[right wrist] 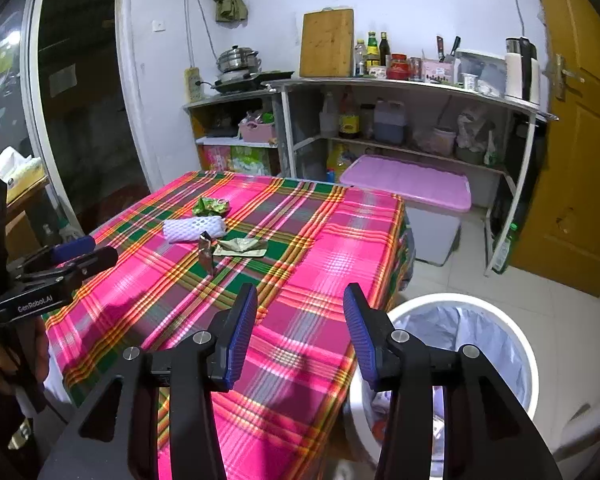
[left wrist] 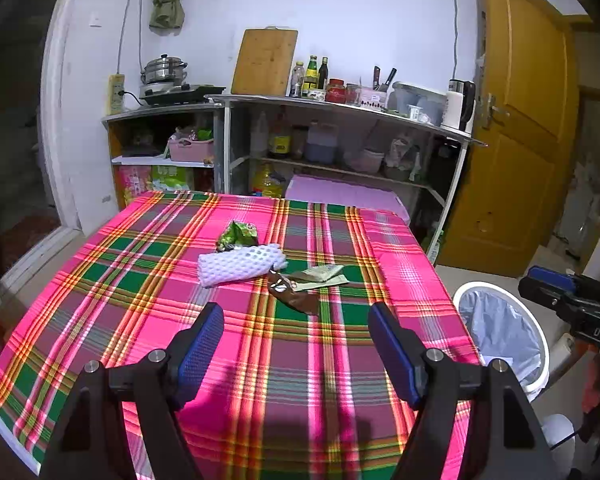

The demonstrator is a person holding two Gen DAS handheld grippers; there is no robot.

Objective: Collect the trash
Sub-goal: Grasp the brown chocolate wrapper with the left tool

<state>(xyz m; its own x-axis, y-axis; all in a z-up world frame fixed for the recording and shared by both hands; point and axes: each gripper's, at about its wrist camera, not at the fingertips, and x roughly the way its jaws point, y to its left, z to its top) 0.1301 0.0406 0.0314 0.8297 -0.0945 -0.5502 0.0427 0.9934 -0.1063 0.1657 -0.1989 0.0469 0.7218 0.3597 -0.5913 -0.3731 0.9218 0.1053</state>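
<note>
Here, wrappers [left wrist: 300, 284] lying far beyond left claw [left wrist: 296, 344] and right claw [right wrist: 300, 320], both released, empty.

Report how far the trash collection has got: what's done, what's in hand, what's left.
Done: the lined bin beside the table already holds some scraps at its bottom. In hand: nothing; the left gripper and right gripper are both open and empty. Left on the plaid tablecloth: green wrapper, white foam net, brown wrapper and flat olive packet.
</note>
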